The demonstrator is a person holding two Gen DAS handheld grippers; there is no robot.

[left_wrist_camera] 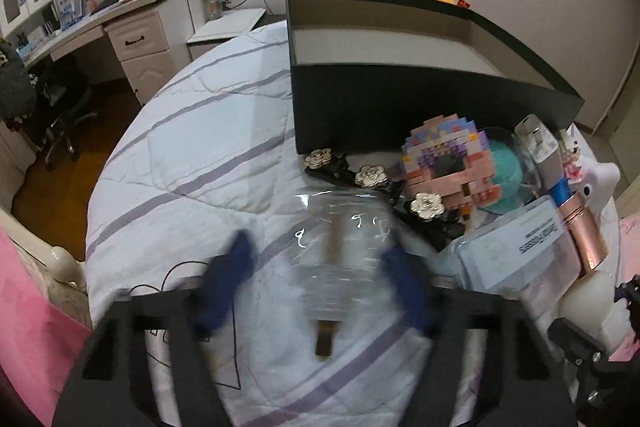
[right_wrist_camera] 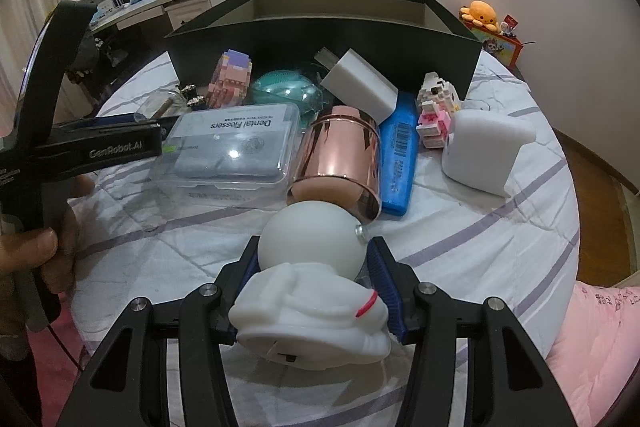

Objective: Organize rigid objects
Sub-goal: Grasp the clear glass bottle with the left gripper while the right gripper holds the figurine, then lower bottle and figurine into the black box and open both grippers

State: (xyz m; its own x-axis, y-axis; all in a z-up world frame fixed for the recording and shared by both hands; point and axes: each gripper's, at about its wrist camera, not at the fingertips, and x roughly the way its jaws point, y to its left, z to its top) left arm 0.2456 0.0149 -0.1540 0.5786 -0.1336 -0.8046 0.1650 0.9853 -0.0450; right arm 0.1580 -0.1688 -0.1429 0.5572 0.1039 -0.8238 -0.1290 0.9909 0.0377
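the right gripper (right_wrist_camera: 316,267) holds the white astronaut figure (right_wrist_camera: 312,291) clamped, ready for the black box (right_wrist_camera: 320,23) behind. the left gripper (left_wrist_camera: 316,267) stands around a clear jar (left_wrist_camera: 340,247) on the bed (left_wrist_camera: 192,155); its grip i cannot tell.

A white quilt (left_wrist_camera: 192,155) crossed with lavender stripes carries a black box (left_wrist_camera: 400,107) with a pale interior, a pink-and-purple brick model (left_wrist_camera: 448,163), a teal round pad (right_wrist_camera: 284,87), a rose-gold cylinder (right_wrist_camera: 340,151), a blue bar (right_wrist_camera: 400,155) printed with a barcode, and a white astronaut figure (right_wrist_camera: 312,307) marked with one red stripe.
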